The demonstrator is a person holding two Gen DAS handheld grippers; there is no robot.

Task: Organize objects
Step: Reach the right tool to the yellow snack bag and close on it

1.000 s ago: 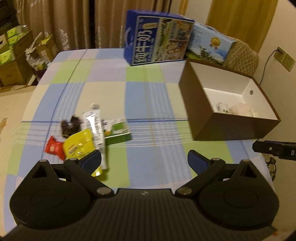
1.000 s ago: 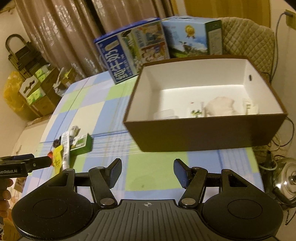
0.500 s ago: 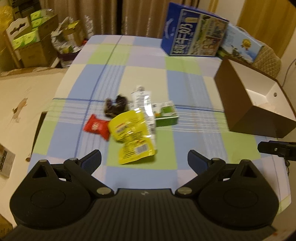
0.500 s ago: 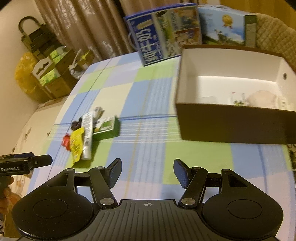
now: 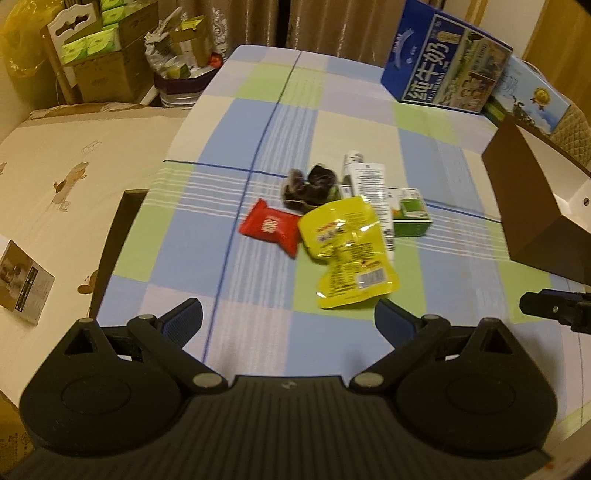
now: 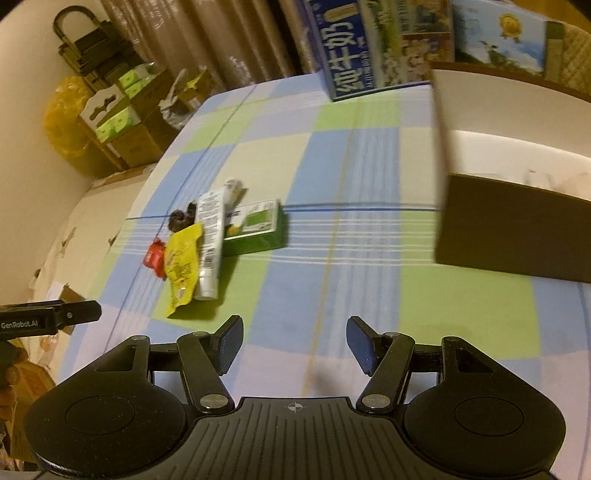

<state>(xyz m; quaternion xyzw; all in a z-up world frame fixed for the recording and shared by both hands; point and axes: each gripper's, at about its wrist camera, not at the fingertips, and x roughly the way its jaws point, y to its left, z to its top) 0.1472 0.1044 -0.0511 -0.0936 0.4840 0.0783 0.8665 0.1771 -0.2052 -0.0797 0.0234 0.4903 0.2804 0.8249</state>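
Both claws hang wide open and empty, left gripper [image 5: 288,321] nearest the snack heap; I'd lower it squarely over the yellow pouch [image 5: 345,251] beside the red packet [image 5: 269,230], then carry to the brown box [image 5: 532,218]; right gripper [image 6: 294,341] waits.

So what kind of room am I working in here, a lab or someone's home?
Most likely a home, probably a dining or living room: a table under a checked tablecloth, floor-length curtains behind it, and stacked cardboard cartons piled in the corner, with milk cartons at the table's far end.
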